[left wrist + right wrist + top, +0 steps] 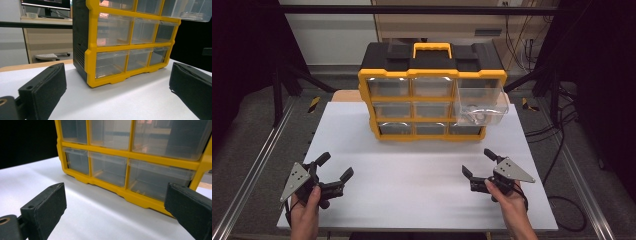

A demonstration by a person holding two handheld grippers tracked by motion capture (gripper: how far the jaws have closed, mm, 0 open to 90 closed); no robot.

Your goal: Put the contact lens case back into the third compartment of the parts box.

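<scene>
The yellow organiser (432, 90) stands at the far middle of the white table (412, 175), its top-right clear drawer (482, 104) pulled out. That drawer looks light, stiff and slick; its front lip seems the best hold. Left claw (334, 166) and right claw (478, 162) rest near, jaws spread, empty.

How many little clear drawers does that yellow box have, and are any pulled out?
9, in three rows of three in the organizer. Eight sit closed; the top right drawer is pulled out toward the person, nearer the right gripper. None seem hidden.
</scene>
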